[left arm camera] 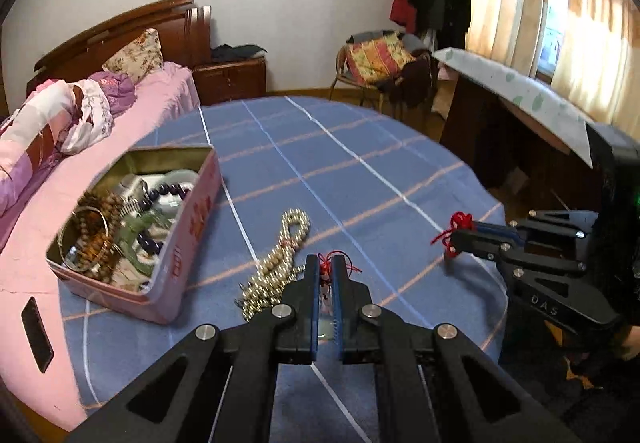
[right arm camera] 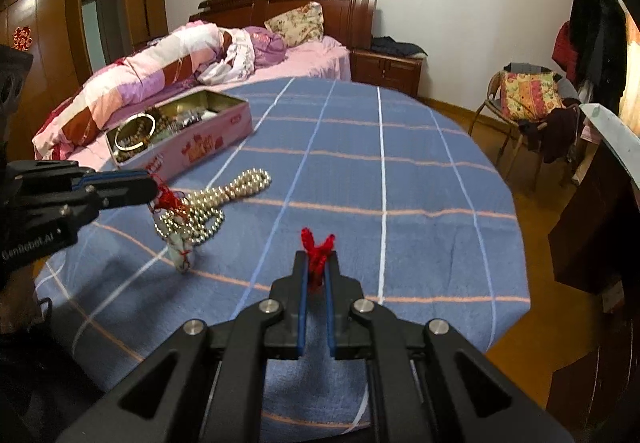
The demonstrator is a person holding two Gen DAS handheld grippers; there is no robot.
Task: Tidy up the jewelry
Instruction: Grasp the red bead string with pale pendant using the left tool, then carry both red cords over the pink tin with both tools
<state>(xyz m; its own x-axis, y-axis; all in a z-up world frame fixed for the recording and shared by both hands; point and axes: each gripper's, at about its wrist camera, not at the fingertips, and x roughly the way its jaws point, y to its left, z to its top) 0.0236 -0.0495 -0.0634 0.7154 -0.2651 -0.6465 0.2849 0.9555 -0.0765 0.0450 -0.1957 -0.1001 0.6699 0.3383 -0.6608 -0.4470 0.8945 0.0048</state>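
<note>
- At the far left stands a bed [right arm camera: 320,59] with pink sheets, pushed up against a round table [right arm camera: 400,203] covered in a blue checked cloth.
- On the left part of the table, near the bed, sits an open pink tin [left arm camera: 192,227]. It already holds several pieces: wooden bead strings, a metal bangle, dark beads and something green. That part of the sorting looks done.
- Just right of the tin, loose on the cloth, lies a pearl necklace [left arm camera: 280,263] in a heap. It is not yet put away.
- Next comes the left gripper [left arm camera: 326,267], its jaws pressed nearly together on a red cord [right arm camera: 166,199]. In the right wrist view a pale pendant [right arm camera: 182,253] hangs below this cord, just above the cloth and beside the pearls.
- Further right, well apart from the tin, the right gripper [right arm camera: 316,263] pinches another bit of red cord [right arm camera: 318,247] between its narrowly set jaws. Whether both red ends belong to one necklace cannot be told, as no strand shows between them.
- Judging by this, the task is about midway: the tin is partly filled, while the corded pendant is held in the air and the pearls wait on the table.
</note>
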